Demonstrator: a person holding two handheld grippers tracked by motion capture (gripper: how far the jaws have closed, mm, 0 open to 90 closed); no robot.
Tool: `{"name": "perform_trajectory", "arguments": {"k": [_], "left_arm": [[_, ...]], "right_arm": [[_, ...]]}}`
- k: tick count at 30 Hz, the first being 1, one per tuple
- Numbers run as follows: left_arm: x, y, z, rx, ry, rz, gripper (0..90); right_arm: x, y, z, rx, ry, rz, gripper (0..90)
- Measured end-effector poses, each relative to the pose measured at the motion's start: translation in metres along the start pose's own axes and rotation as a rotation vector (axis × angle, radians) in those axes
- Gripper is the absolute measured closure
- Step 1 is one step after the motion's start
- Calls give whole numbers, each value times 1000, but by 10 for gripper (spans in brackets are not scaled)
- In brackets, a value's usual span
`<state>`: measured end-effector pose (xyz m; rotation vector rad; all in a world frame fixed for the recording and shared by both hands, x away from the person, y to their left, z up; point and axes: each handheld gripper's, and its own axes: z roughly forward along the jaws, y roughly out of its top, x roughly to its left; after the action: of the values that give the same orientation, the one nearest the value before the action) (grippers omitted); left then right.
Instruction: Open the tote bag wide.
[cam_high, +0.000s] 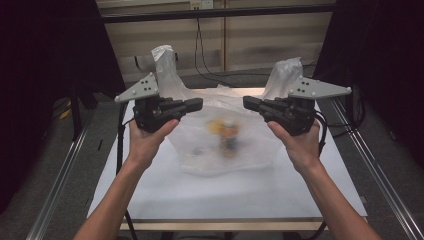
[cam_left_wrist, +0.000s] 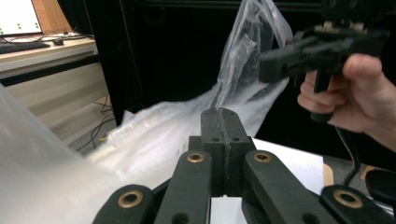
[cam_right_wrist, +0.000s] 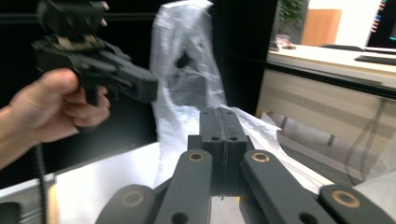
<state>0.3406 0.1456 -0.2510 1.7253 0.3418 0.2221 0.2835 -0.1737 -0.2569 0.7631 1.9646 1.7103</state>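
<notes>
1. Plastic bag (cam_high: 227, 135) hangs over the white table (cam_high: 165, 190), both handles clamped: left gripper (cam_high: 196, 105) and right gripper (cam_high: 250, 102), jaws pressed together.
2. Dark curtains flank the table (contents blurred orange).
3. Hands raised, grippers pointing inward.

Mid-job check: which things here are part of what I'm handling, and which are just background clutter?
In the job:
- clear plastic bag, held up over the white table
- blurred orange and dark item inside bag
- left gripper, fingers closed
- right gripper, fingers closed

Lying about:
- cables on floor
- monitor and keyboard on side desk
</notes>
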Motion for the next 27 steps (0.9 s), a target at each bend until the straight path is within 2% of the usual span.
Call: {"name": "perform_trajectory", "arguments": {"k": [1, 9, 14, 22, 26, 27], "left_arm": [[4, 2, 3, 0, -1, -7, 900], [32, 7, 22, 12, 40, -61, 900], [37, 4, 36, 75, 51, -61, 900], [41, -17, 46, 130, 52, -72, 900], [41, -32, 50, 165, 43, -82, 900], [41, -35, 51, 179, 42, -77, 900]], "right_arm": [[-5, 0, 5, 7, -13, 16, 900], [-17, -3, 17, 38, -61, 35, 900], [-24, -5, 28, 66, -74, 66, 900], [-24, -18, 42, 121, -67, 66, 900], [-24, -26, 45, 132, -61, 77, 900], [-24, -29, 46, 126, -43, 78, 900]]}}
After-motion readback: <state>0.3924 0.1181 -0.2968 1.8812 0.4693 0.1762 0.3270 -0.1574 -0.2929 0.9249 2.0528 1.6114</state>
